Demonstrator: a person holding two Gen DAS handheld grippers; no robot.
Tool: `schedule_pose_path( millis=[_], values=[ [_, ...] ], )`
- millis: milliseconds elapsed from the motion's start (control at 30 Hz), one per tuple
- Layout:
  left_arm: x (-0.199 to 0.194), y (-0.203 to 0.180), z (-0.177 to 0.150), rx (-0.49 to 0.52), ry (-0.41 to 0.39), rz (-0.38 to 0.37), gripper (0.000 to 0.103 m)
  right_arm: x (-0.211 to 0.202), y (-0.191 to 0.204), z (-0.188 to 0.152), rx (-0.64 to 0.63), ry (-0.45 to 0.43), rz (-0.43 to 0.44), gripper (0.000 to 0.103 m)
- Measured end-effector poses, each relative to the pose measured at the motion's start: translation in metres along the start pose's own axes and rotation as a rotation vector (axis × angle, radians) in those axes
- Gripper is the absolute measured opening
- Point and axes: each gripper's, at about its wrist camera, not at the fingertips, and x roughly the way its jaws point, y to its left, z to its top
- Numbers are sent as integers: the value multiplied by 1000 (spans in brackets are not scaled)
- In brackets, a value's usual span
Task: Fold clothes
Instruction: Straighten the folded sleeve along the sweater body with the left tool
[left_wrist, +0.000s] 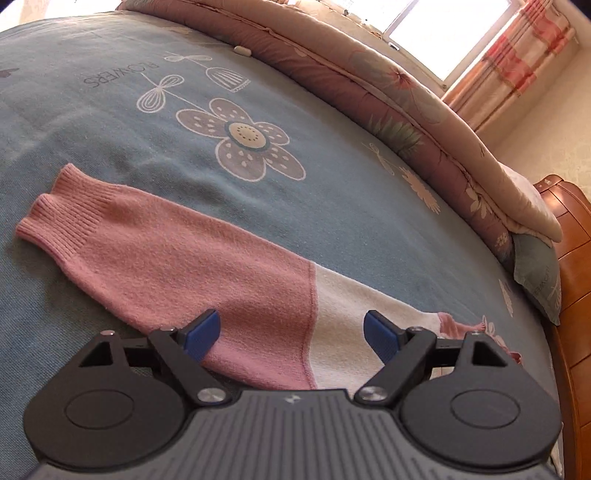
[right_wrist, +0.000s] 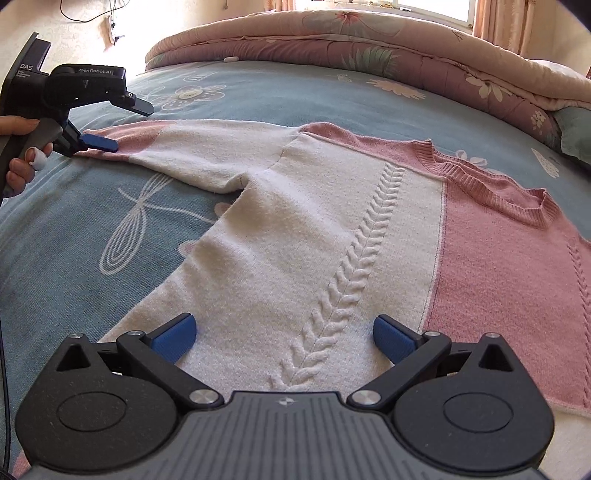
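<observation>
Sweater (right_wrist: 332, 229) spread flat on the bedspread (right_wrist: 74, 206); left gripper (left_wrist: 291, 328) wide over its outstretched sleeve (left_wrist: 155, 251), right gripper (right_wrist: 282, 336) wide above its body; next, probably, pinching that sleeve to fold inward.

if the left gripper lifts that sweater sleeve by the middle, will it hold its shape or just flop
The sweater sleeve looks like soft knit lying limp on the bedspread, so it would probably sag on both sides of the left gripper. The fuzzy surface should grip rather than slip. Its ribbed cuff likely dangles, and the body may drag along.
</observation>
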Motion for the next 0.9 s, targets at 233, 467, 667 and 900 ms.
schedule_pose_path(
  millis=[233,467,667,900],
  values=[
    [4,-15,0,80,57,39,89,0,1,-1,5,-12,-8,103],
    [21,-44,4,101,-41,-38,93,1,3,-1,8,-11,-17,103],
    [50,-34,5,30,-34,14,92,1,2,-1,4,-10,-12,103],
    [36,-41,10,23,-74,85,92,1,2,-4,1,-26,-12,103]
  ],
)
